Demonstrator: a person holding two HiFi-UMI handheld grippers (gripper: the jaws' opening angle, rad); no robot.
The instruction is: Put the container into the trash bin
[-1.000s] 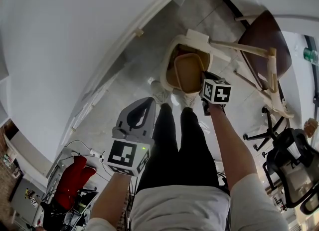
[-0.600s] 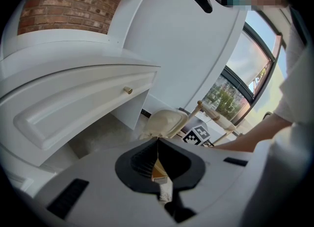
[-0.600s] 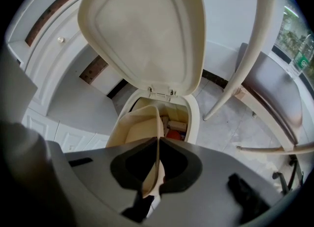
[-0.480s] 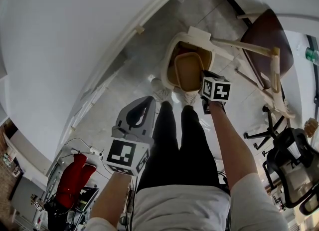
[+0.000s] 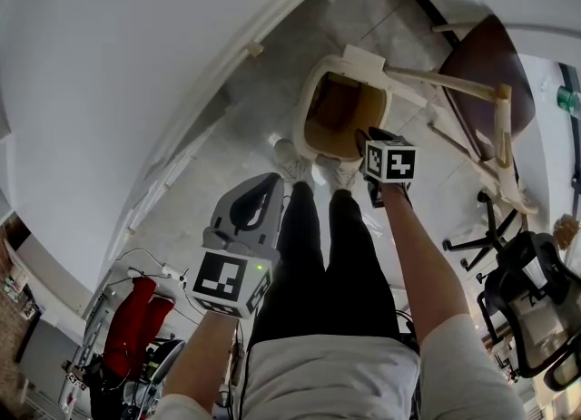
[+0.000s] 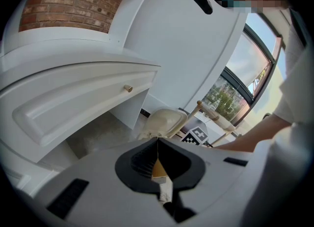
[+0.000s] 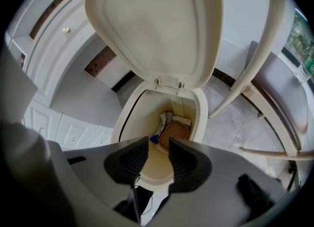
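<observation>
Down at the bottom of the cream plastic trash bin, the brown round-cornered container lies against the far wall, touching some white and blue scraps of rubbish. The bin's cream hinged lid stands raised behind it. The right gripper hangs over the bin's mouth and points steeply down; its dark jaws are opening, already well apart, with nothing between them but the view into the bin. In the head view the bin stands on the grey tiled floor, just ahead of the person's white shoes and beside a pale wooden chair with a brown seat. The left gripper is held back near the person's black-trousered legs, well apart from the bin. Its jaws meet at their tips, and a thin tan sliver shows in the slit behind them, though what it is cannot be told. A white cabinet with a small round knob fills its view.
</observation>
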